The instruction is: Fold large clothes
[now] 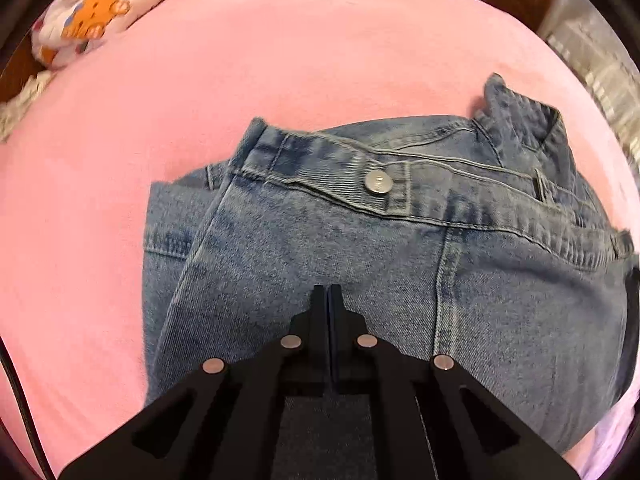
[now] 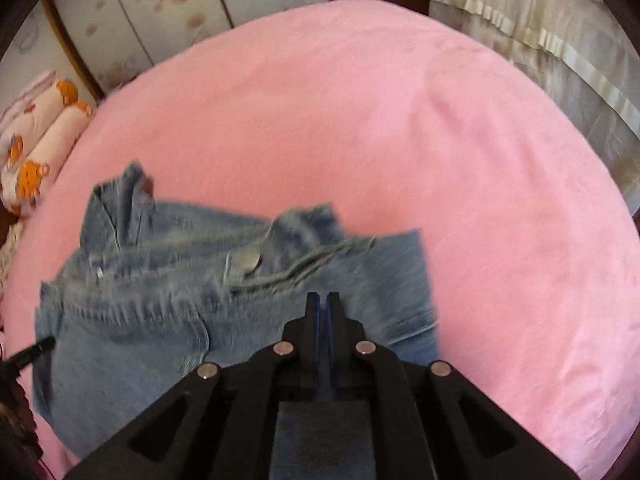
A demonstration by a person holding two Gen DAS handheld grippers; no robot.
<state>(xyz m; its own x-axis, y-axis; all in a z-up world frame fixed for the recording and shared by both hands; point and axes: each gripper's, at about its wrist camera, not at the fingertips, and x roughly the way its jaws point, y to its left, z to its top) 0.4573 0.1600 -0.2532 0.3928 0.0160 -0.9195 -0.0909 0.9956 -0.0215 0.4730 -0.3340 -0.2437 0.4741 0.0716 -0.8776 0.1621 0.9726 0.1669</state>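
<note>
Risk: I judge the stiff waistband (image 1: 400, 184) may spring open if I press unevenly; the right view is blurred, so alignment is uncertain
Left claw (image 1: 328, 292): clenched, fingers together, nothing between them, low over the jeans (image 1: 360, 264) and pointing toward the waistband
Right claw (image 2: 322, 298): clenched, empty, low over the denim near the metal button (image 2: 248, 260)
Jeans location: folded bundle on the pink bed (image 1: 280, 60), pillow (image 1: 80, 16) well apart
</note>
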